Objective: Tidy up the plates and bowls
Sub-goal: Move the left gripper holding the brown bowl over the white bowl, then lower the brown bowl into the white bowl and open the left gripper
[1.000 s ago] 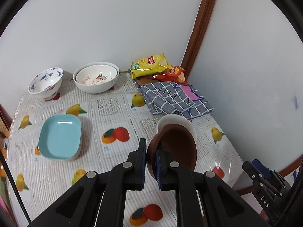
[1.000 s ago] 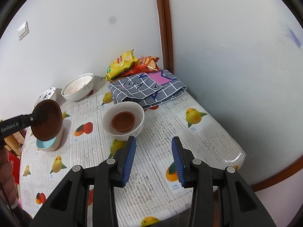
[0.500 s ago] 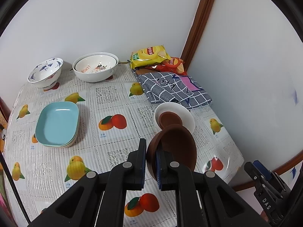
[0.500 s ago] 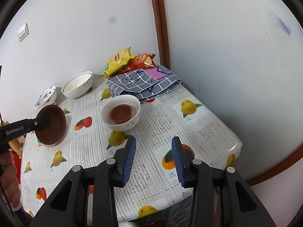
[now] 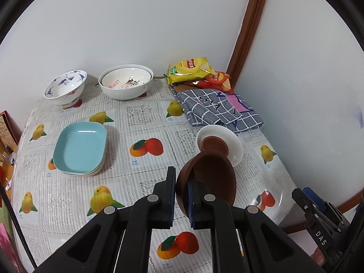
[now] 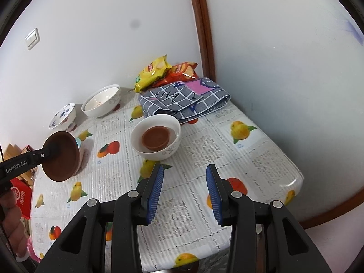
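The left gripper (image 5: 181,191) is clamped on the rim of a brown bowl (image 5: 211,177), one finger inside the wall and one outside, and carries it tilted on edge above the worktop (image 5: 145,166), near the white bowl (image 5: 229,143). The brown bowl looks like thin plastic or melamine, so it is probably light and stiff, though its material cannot be told for certain from these views. Its smooth wall could slip or swing in a one-sided rim pinch, so a grip well down over the rim, as here, seems the sound place to hold it. The ceramic-looking bowls would be heavier and chip-prone, and would need setting down gently.

The right gripper (image 6: 184,190) hovers over the near edge of the worktop with its jaws partly apart and nothing between them.

Inside the white bowl sits a second, smaller brown bowl (image 5: 215,144), resting on the bottom. At the back, by the wall, a large white bowl (image 5: 126,88) holds another patterned bowl (image 5: 126,80) nested in it, and a blue-and-white footed bowl (image 5: 66,87) beside it stands empty. Toward the left, a short stack of light blue rectangular plates (image 5: 80,147) has nothing on its top plate. Snack bags (image 5: 190,69) and a folded checked cloth (image 5: 216,109) fill the far corner, clear of the dishes.
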`<state>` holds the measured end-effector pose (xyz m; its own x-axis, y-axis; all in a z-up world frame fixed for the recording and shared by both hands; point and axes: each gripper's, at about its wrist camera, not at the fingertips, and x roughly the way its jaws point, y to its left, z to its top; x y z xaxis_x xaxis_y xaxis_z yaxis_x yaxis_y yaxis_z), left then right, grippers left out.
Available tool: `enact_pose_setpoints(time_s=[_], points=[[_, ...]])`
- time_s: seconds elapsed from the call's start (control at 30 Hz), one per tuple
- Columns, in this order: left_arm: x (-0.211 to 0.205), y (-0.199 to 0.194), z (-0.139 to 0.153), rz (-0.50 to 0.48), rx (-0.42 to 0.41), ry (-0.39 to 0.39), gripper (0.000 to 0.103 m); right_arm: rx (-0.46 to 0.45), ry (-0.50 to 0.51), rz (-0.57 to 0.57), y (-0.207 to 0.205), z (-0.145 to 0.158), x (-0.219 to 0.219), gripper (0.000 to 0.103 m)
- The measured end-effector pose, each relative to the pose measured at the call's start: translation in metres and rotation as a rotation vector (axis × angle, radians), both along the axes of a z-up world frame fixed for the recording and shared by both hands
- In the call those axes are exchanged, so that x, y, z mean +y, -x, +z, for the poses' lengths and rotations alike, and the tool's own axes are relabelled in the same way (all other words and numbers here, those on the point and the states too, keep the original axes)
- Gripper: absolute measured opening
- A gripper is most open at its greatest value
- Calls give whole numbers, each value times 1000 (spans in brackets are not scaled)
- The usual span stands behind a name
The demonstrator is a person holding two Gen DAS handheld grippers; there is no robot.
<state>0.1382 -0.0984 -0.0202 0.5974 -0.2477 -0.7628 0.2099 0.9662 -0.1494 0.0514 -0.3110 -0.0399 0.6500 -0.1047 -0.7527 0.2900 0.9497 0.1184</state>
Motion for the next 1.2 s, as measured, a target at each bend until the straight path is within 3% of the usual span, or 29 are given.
enact_pose_setpoints(time_s=[0.7, 1.0, 1.2], points=[[-53, -58, -34, -89, 68, -12, 9, 39, -39, -27, -46, -26, -34, 39], [-77, -95, -61, -102, 121, 8, 9, 30, -68, -42, -59, -39, -54, 39], [-91, -119, -82, -102, 167, 28, 9, 29, -33, -41, -65, -44, -57, 39]])
